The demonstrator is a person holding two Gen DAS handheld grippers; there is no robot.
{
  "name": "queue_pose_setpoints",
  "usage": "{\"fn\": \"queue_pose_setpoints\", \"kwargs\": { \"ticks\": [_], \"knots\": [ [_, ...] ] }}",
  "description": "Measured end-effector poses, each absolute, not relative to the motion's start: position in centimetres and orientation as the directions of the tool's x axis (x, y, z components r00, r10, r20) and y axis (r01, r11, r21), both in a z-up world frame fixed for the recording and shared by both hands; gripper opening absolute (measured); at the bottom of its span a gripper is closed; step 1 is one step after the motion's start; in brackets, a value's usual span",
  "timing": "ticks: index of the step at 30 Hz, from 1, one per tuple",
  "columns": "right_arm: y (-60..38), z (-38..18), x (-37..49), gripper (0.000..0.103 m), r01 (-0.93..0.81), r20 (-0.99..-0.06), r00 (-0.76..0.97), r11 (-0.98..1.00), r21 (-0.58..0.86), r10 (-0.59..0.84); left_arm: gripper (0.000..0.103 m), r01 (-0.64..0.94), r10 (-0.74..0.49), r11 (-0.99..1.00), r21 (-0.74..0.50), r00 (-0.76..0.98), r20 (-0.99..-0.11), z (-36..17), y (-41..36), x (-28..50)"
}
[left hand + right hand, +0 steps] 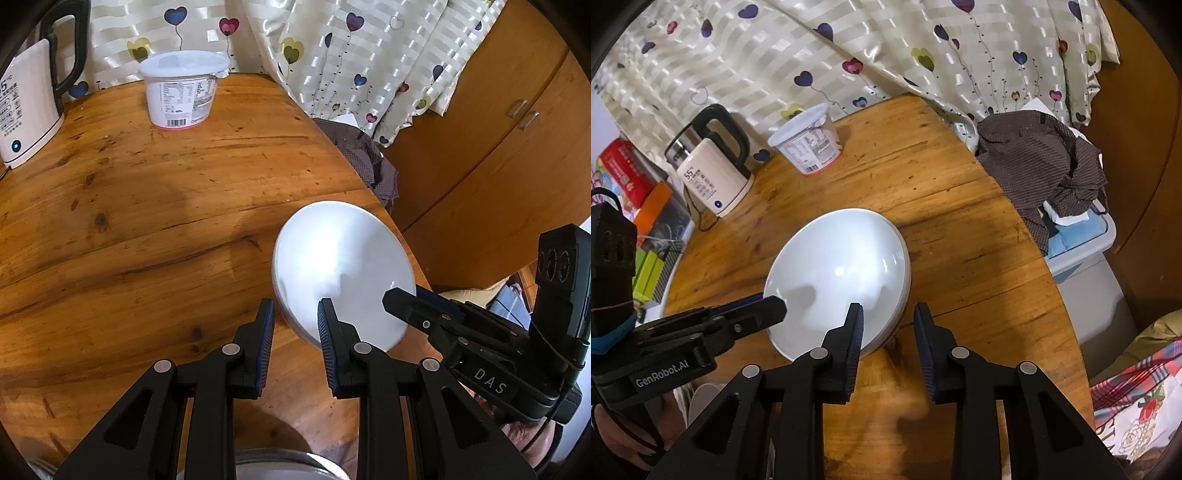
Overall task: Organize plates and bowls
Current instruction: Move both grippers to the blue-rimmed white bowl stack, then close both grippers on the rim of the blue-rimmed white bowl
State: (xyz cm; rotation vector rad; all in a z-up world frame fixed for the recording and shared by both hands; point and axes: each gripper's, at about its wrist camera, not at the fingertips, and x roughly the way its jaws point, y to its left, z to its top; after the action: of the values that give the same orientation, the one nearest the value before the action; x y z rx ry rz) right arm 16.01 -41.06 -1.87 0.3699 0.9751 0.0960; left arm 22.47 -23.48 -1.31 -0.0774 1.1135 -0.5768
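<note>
A white plate (341, 273) lies on the round wooden table (147, 206) near its right edge; in the right wrist view it (838, 280) looks like a stack of two plates. My left gripper (296, 345) is open, its jaws on either side of the plate's near-left rim. My right gripper (888, 345) is open, its jaws on either side of the plate's near-right rim. Each gripper shows in the other's view: the right one (402, 299) and the left one (772, 306) both reach over the plate. A metal rim (280, 461) shows at the bottom of the left wrist view.
A white lidded tub (183, 88) and a cream electric kettle (29, 107) stand at the table's far side. A curtain (849, 48) hangs behind. Brown cloth (1045, 166) lies on a grey bin (1086, 258) right of the table. A wooden cabinet (498, 147) stands beyond.
</note>
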Motion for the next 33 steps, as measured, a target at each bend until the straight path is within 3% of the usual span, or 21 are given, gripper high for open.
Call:
{"fn": "queue_pose_setpoints", "kwargs": {
  "ticks": [33],
  "knots": [
    [-40.4, -0.9, 15.2, 0.024, 0.072, -0.783, 0.580, 0.944, 0.323, 0.224, 0.025, 0.418, -0.458, 0.858, -0.298, 0.359, -0.813, -0.5, -23.6, 21.2]
  ]
}}
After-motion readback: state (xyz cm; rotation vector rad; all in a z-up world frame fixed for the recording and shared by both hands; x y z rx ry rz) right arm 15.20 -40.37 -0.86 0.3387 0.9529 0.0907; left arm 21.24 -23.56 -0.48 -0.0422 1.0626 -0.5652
